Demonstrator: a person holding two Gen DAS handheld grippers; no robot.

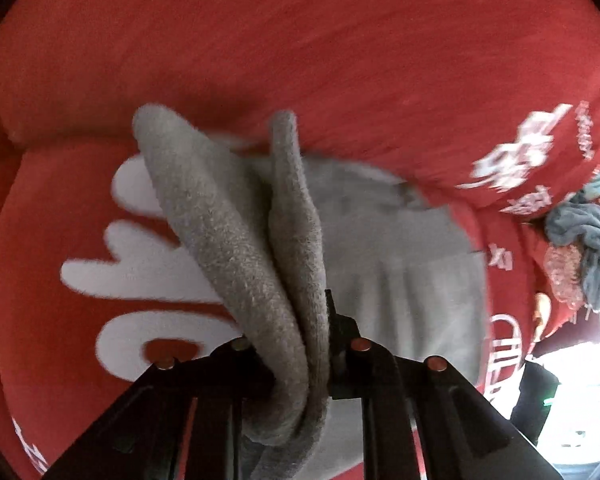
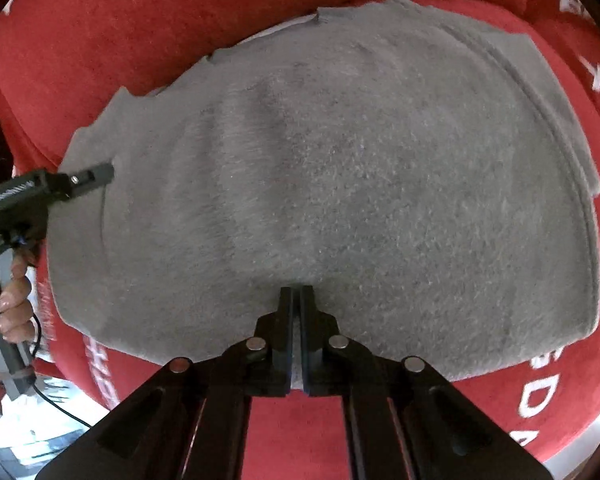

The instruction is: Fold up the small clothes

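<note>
A grey fleece garment lies spread flat on a red cover. In the left wrist view a thick doubled fold of that grey garment rises off the cover and runs between the fingers of my left gripper, which is shut on it. The left finger is hidden behind the cloth. In the right wrist view my right gripper points down at the garment's near edge. Its jaws are together, a sliver of grey shows between the pads, and the cloth puckers at the tips. At the garment's left edge is the left gripper.
The red cover carries large white lettering and bulges upward behind the garment. A dark grey cloth lies bunched at the far right. A person's hand grips the left tool's handle, with a black cable trailing below.
</note>
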